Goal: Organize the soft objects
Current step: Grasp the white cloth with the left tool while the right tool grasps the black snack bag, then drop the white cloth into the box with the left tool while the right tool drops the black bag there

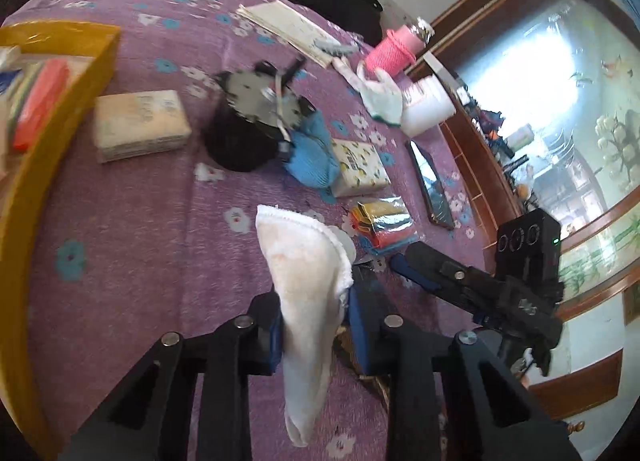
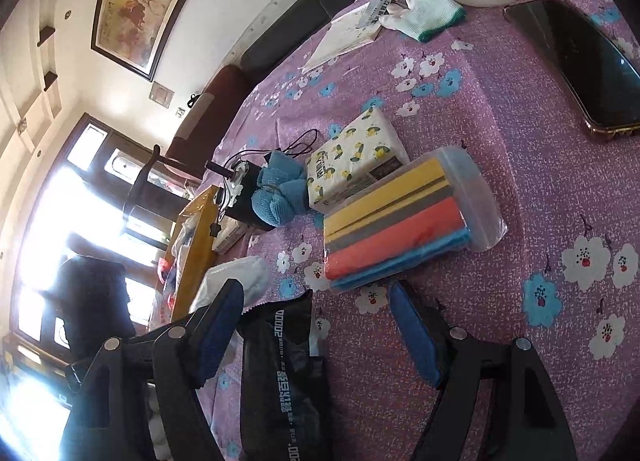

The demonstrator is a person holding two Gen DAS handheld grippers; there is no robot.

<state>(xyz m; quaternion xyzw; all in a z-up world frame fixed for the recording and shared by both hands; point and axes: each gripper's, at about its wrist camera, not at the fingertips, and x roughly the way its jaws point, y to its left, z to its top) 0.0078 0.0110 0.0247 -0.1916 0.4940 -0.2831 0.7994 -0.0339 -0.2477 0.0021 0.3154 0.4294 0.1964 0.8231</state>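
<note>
Firmly in left claw [image 1: 316,325]: white cloth [image 1: 308,281].

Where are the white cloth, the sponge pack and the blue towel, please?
white cloth [image 1: 304,273], left wrist view, on its upper fold above the pads.
sponge pack [image 2: 400,221], right wrist view, on the orange sponge.
blue towel [image 2: 278,197], right wrist view, on its rolled middle.

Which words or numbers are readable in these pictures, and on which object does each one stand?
"2000": black packet lying between the open right gripper fingers; its Chinese characters are too blurred to read.
Lemon-print tissue pack: print too small to read.
Small sachet by the white glove: blurred.
Beige tissue pack: print unreadable.
</note>
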